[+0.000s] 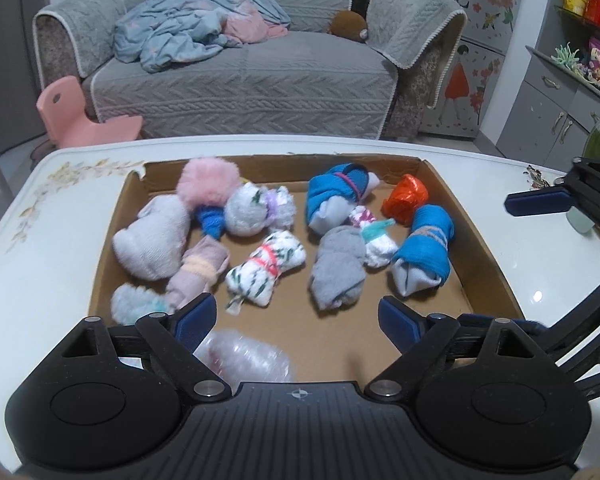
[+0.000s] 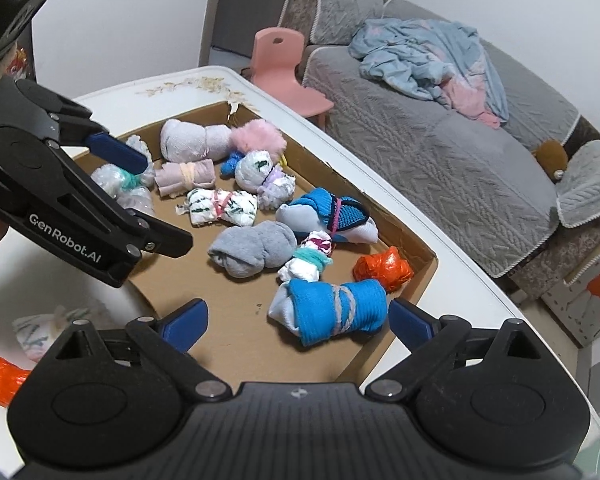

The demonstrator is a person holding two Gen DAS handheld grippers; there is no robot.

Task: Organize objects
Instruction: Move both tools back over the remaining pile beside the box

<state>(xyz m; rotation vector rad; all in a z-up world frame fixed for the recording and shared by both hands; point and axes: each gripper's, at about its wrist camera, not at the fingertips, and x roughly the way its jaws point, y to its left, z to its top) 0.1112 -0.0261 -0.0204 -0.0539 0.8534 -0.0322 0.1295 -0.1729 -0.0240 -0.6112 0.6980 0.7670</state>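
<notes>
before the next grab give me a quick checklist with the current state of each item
1. Left gripper open and holding nothing: ok.
2. Right gripper open and holding nothing: ok.
3. Nearest target to the right gripper, the blue sock roll tied with grey string, lies just ahead of its fingers, inside the cardboard tray: ok.
4. Room around that roll: not ok, the white bundle with a teal tie and the orange wrapped bundle sit close beside it.
5. Everything in the tray: not ok, an orange bundle and a pale floral bundle lie outside it.
6. Which bundle goes where: cannot tell.
</notes>
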